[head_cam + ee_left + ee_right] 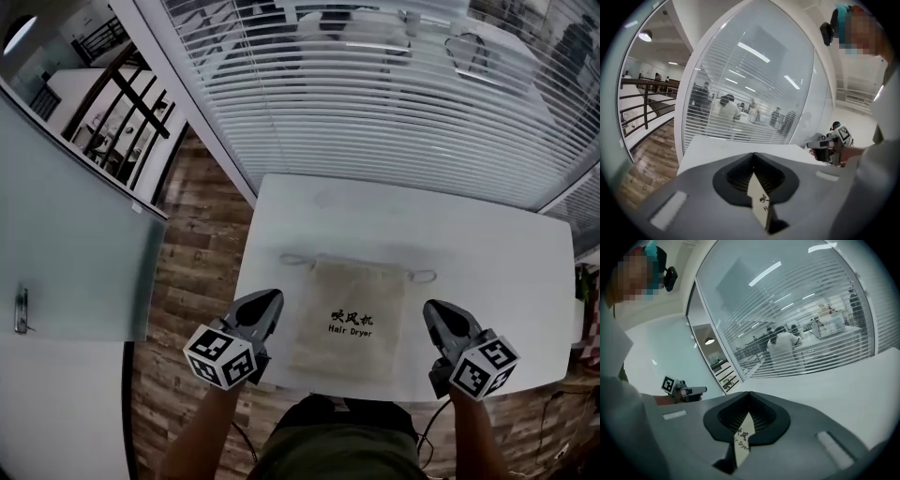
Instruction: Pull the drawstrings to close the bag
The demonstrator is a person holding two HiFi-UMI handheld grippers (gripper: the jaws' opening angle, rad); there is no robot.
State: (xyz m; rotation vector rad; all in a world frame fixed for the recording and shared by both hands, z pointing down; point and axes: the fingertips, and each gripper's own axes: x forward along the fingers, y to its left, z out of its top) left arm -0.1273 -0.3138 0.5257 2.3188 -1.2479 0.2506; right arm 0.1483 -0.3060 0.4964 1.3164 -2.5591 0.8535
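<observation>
- Bag (349,319): beige cloth printed "Hair Dryer", lying flat on the white tabletop (487,272) at the centre of the head view, with its mouth toward the top of the frame.
- Drawstrings (298,258) trail slack from the two corners of the mouth, one to the left and one to the right. Only the head view shows them.
- The left gripper (270,302) sits near the bag's left edge and the right gripper (437,311) near its right edge. Both are low in the frame and off the cloth.
- Each gripper view shows its fingers (811,171) closed tip to tip, clamping nothing. A sliver of the printed cloth shows through the slit behind the tips.
- Each gripper view also catches the other gripper at mid-height near the frame's side, in front of slatted blinds (375,94).
</observation>
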